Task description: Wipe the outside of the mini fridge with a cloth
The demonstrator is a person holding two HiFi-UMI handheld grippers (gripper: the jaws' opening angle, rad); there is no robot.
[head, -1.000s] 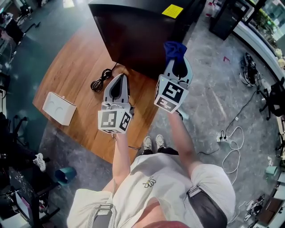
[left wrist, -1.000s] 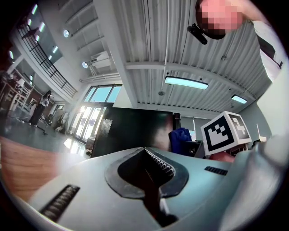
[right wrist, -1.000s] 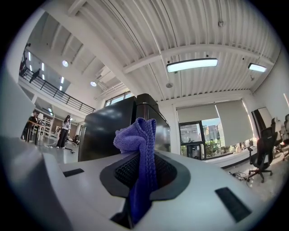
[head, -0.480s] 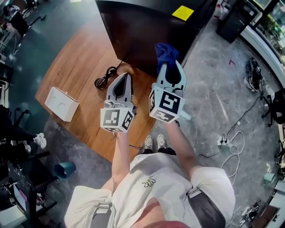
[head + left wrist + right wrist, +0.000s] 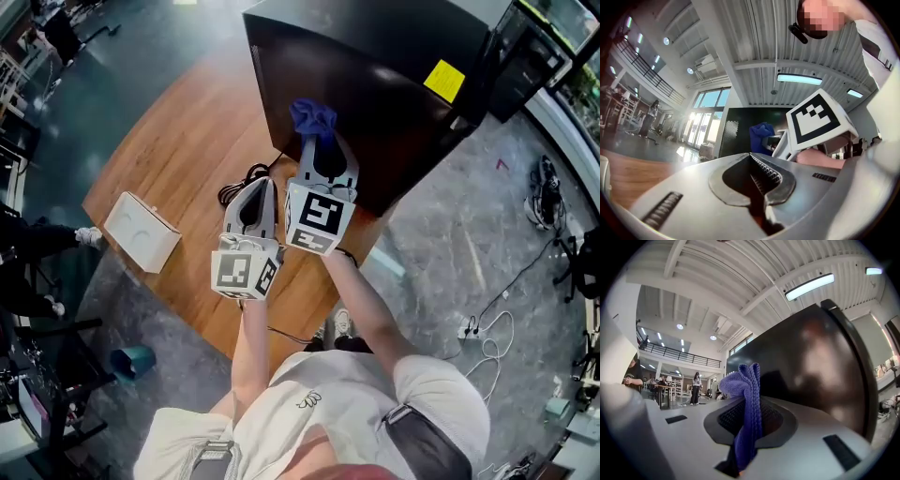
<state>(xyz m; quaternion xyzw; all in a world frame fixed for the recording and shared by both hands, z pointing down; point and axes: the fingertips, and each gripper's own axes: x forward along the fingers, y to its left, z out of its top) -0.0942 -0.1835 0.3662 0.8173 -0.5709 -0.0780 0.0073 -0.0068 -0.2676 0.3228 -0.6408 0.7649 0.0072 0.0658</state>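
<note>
**Cloth held up at the fridge face, spare gripper parked low**

So, biggest first. A round-edged wooden table was seen filling most of the head view. The black mini fridge was stood at its far corner, dark side face turned toward the person, so it could be reached from where they stood.

A white box was left well apart at the near left edge, out of the wiping path.

The right gripper was raised against that dark face, jaws clamped tight on a blue-purple cloth. The cloth was pinched low, so a bunched tuft was left sticking out past the tips, presumably so fabric rather than metal would meet the panel. Actual contact couldn't be confirmed: in the right gripper view the fridge was seen just beside the cloth, nothing more.

The left gripper was held lower, over the table near the fridge's bottom corner. Its jaws were closed together with nothing between them, probably just parked out of the way.

A coiled black cable was lying on the wood by the fridge's foot, close to the left gripper, and might get snagged. A small yellow sticker was spotted on the fridge's top.

Wiping was judged barely begun, if at all.
</note>
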